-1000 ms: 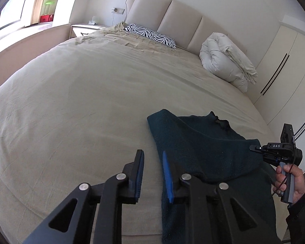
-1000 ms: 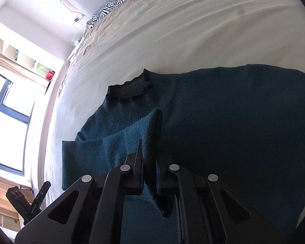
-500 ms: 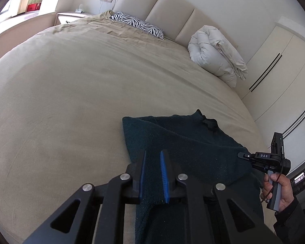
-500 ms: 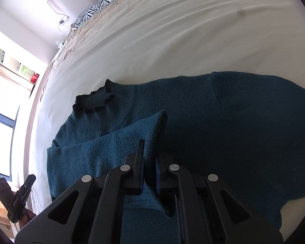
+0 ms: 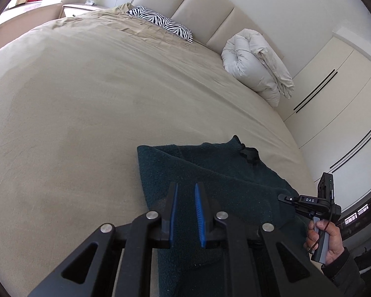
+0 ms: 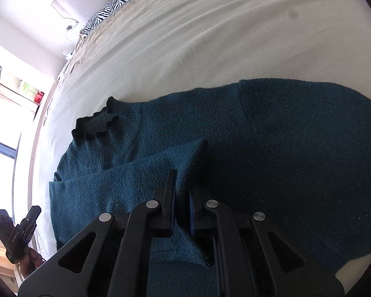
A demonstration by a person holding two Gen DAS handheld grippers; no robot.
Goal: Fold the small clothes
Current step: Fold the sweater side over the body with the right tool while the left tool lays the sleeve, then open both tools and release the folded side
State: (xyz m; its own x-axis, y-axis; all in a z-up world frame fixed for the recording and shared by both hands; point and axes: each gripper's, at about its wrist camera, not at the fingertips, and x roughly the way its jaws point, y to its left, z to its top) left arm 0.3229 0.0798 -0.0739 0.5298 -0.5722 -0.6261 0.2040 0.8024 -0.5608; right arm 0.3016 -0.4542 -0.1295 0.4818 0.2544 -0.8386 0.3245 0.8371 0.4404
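Note:
A dark teal sweater (image 5: 222, 178) lies spread on the beige bed (image 5: 86, 99), its ribbed collar (image 6: 94, 126) pointing toward the headboard. My right gripper (image 6: 184, 185) is shut on a sleeve (image 6: 136, 173) folded across the sweater's body (image 6: 296, 148); the knit bunches up between its pads. In the left wrist view the right gripper (image 5: 282, 197) sits at the sweater's right edge, held by a hand (image 5: 329, 240). My left gripper (image 5: 185, 185) hovers over the sweater's near left part with a narrow gap between its blue pads and nothing pinched. In the right wrist view the left gripper (image 6: 35, 209) stands just off the sweater's edge.
A zebra-striped pillow (image 5: 160, 22) and a rolled white duvet (image 5: 254, 61) lie by the padded headboard. A nightstand (image 5: 79, 8) stands at the far left corner, and wardrobe doors (image 5: 334, 99) line the right side. Bare bedspread stretches left of and beyond the sweater.
My left gripper narrowed its jaws and moved from the bare bedspread to over the sweater's left part. The right gripper kept its grip on the sleeve and sank slightly closer to the sweater.

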